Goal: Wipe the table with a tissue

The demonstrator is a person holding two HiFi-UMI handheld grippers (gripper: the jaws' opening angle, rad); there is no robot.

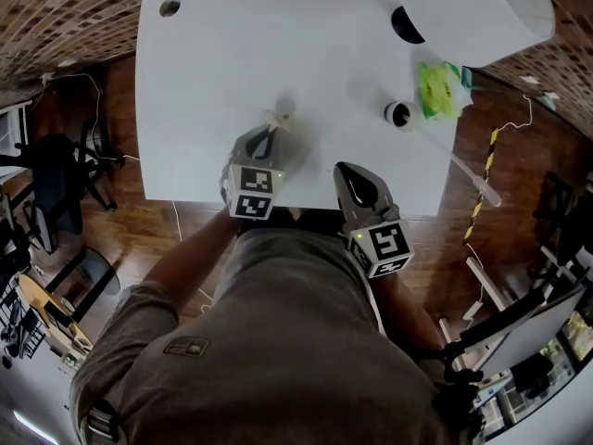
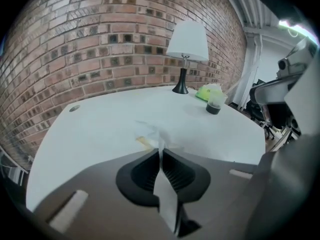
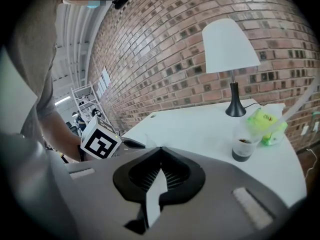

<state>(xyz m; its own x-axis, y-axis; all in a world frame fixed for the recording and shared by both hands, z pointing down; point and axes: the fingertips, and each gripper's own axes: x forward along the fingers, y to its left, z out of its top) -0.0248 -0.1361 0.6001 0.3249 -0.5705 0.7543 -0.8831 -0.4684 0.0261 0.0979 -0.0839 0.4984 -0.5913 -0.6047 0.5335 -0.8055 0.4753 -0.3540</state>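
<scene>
A crumpled white tissue (image 1: 281, 118) lies on the white table (image 1: 213, 72), pinched at its near end by my left gripper (image 1: 275, 130). In the left gripper view the jaws are shut on the tissue (image 2: 156, 135), which sticks out ahead of the left gripper (image 2: 161, 153) and rests on the table (image 2: 100, 124). A small tan smear (image 2: 143, 142) shows beside the tissue. My right gripper (image 1: 346, 169) hovers at the table's near edge, right of the left one. In its own view the right gripper (image 3: 160, 148) is shut with nothing between the jaws.
A white lamp (image 1: 474, 7) stands at the far right corner. Near it are a clear cup with dark liquid (image 1: 398, 114) and a green tissue pack (image 1: 437, 89). A cable hole (image 1: 170, 7) sits at the far left corner. Brick wall lies behind the table.
</scene>
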